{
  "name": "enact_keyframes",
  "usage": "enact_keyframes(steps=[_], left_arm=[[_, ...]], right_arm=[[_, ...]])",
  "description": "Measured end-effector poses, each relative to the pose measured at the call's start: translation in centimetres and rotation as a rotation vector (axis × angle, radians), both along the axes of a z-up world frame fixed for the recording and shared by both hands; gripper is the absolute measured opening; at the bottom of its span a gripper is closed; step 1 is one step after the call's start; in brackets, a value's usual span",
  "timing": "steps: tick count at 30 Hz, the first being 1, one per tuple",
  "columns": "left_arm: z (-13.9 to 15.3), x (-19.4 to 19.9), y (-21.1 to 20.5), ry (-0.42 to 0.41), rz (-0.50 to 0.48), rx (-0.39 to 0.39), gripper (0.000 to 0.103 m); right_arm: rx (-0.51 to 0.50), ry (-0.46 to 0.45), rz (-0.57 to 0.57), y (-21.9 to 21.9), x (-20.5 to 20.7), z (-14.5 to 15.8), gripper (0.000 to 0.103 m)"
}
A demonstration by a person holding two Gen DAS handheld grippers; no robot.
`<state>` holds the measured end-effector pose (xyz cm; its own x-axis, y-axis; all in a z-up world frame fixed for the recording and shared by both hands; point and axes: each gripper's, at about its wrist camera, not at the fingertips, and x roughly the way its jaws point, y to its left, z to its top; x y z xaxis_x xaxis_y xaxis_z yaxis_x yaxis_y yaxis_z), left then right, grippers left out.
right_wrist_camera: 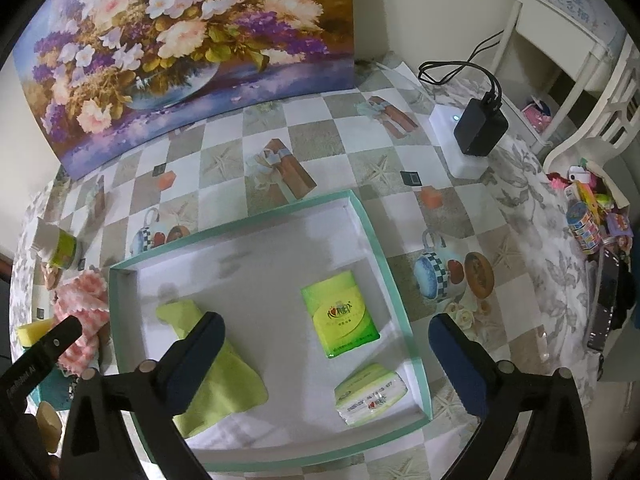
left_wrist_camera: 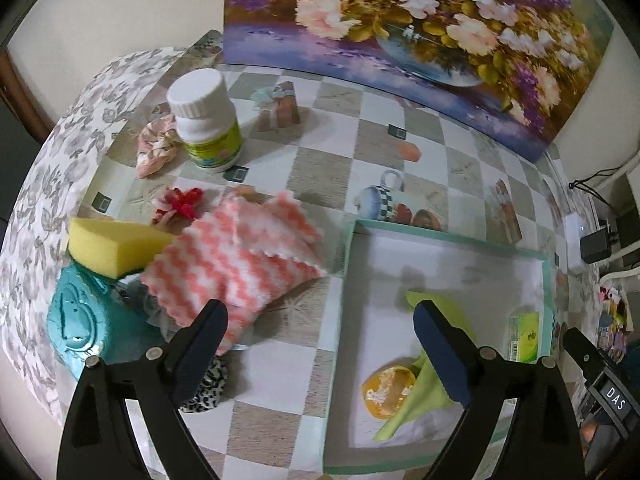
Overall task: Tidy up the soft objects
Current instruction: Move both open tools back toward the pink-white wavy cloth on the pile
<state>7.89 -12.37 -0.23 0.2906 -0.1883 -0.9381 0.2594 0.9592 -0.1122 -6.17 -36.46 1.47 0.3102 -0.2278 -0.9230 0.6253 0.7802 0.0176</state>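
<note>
**So, between picks — both tongs empty, pile still waiting**

Okay, nearest first: the left gripper (left_wrist_camera: 320, 344) has its jaws spread wide with nothing between them, hanging over the seam between the table and the tray's left wall. The right gripper (right_wrist_camera: 326, 354) is also gaping wide and empty, right above the tray (right_wrist_camera: 376, 236).

Already in the tray: a green cloth (right_wrist_camera: 216, 376) lying crumpled on the left side, a green tissue pack (right_wrist_camera: 340, 314) in the middle, a second tissue pack (right_wrist_camera: 370, 394) near the right corner, and in the left view a round orange thing (left_wrist_camera: 386, 392) touching the cloth — can't tell what it is.

Further out, left of the tray, sits the leftover pile: a pink-and-white wavy cloth (left_wrist_camera: 240, 264), a yellow sponge (left_wrist_camera: 114, 246) resting on something teal (left_wrist_camera: 80, 328), a leopard-print piece (left_wrist_camera: 208, 388) by the left finger, a red-and-pink flower thing (left_wrist_camera: 178, 206), and a floral scrunchie (left_wrist_camera: 154, 146) beside a white-capped bottle (left_wrist_camera: 208, 124).

My read: one drop-off looks done and the next pick is up. The pink cloth seems the obvious grab for the left tongs — it's floppy, so pinch a thick fold, lift clear of the tray wall, and leave the bottle alone.
</note>
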Motion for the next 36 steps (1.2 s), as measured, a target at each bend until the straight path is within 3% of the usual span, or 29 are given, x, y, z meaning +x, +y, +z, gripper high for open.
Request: enact_keyframes(steps=[6,13,24,36], left_arm=[[1.7,0.9,3.0,-0.041,0.041,0.010,0.094],[4.1,1.9,7.5,-0.123,0.119,0.070,0.094],[5.1,3.8,16.5,-0.134,0.331,0.052,0.094],[3.8,5.2,21.0,-0.084,0.398,0.006,0.094]], right_arm=[[-0.026,-0.005,-0.001,0.3,-0.1,1.0,0.103],[-0.034,-0.074,0.031,1.9,0.4,3.4,0.103],[0.021,-0.120,0.171,7.8,3.5,4.1,0.103],[0.062,-0.104,0.333,15.5,7.8,1.8,0.103]])
